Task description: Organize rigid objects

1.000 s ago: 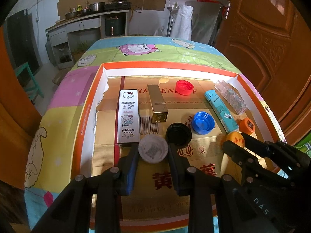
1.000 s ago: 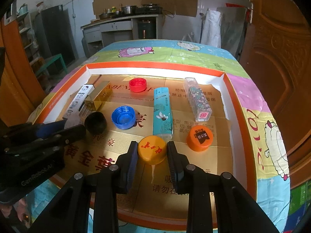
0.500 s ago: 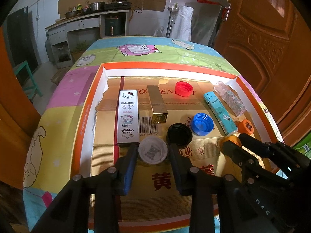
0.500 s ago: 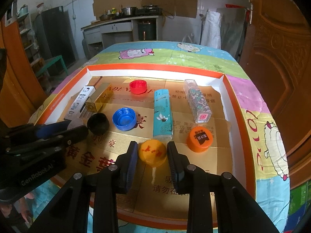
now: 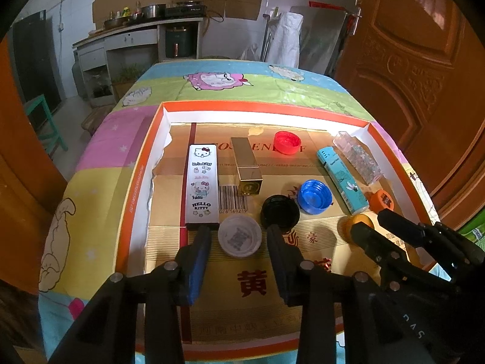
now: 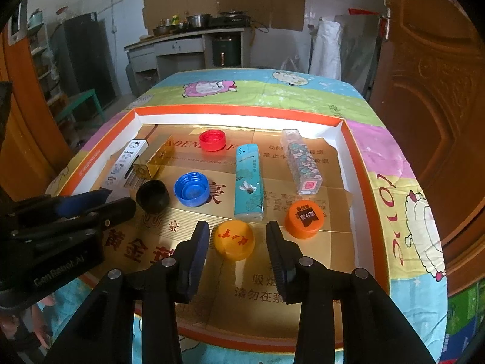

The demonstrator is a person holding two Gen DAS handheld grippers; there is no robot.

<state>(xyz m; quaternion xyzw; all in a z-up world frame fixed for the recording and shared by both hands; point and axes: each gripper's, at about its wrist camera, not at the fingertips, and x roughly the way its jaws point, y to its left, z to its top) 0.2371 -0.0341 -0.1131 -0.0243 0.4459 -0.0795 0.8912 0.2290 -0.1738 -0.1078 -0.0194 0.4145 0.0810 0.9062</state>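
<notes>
A shallow orange-rimmed tray (image 5: 136,182) (image 6: 360,163) holds caps and slim boxes. My left gripper (image 5: 239,233) is open, its jaws on either side of a white cap (image 5: 239,240) without touching it. My right gripper (image 6: 238,232) is open around a yellow cap (image 6: 234,239), which lies free on the tray floor. In the tray also lie a black cap (image 5: 280,211), a blue cap (image 5: 314,196), a red cap (image 5: 286,142), an orange cap (image 6: 304,218), a Hello Kitty box (image 5: 202,183), a gold box (image 5: 247,166), a teal box (image 6: 248,185) and a clear patterned box (image 6: 301,162).
The tray sits on a table with a colourful cartoon cloth (image 5: 230,88). A wooden door (image 5: 418,69) stands close on the right. A kitchen counter (image 6: 185,45) and a green stool (image 5: 45,121) are behind. The right gripper shows at the lower right of the left wrist view (image 5: 368,223).
Both grippers have pulled back a little toward me and opened slightly. The white cap and the yellow cap stay on the tray floor, now with gaps to the jaws.
</notes>
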